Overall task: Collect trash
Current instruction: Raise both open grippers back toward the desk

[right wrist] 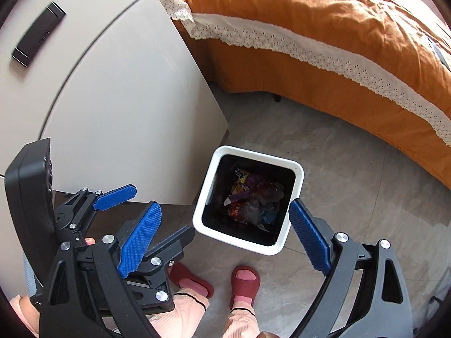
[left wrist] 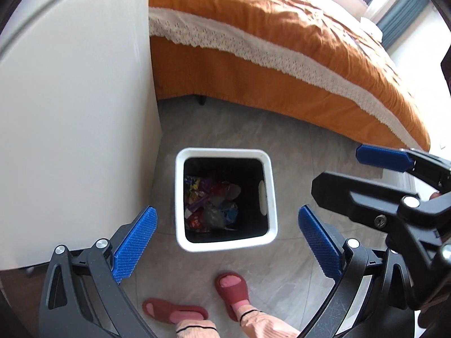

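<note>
Left wrist view
Left gripper (left wrist: 227, 243): jaws spread wide, nothing between the pads; arms cut off below.
Bin (left wrist: 270, 194): one, white, on the floor beside the cabinet (left wrist: 73, 112).
Trash (left wrist: 210, 204): at the bin bottom; wrappers tangled, count unclear.
Right gripper (left wrist: 338, 170): enters from right, one blue pad clear.
Slippers (left wrist: 231, 284): two, red.

Right wrist view
Right gripper (right wrist: 225, 238): jaws apart, empty, straddling the bin (right wrist: 298, 174).
Trash (right wrist: 253, 200): inside, partly shadowed.
Left gripper (right wrist: 145, 211): lower left, partly hidden.
Bed (right wrist: 310, 28): orange cover, cut off.
</note>
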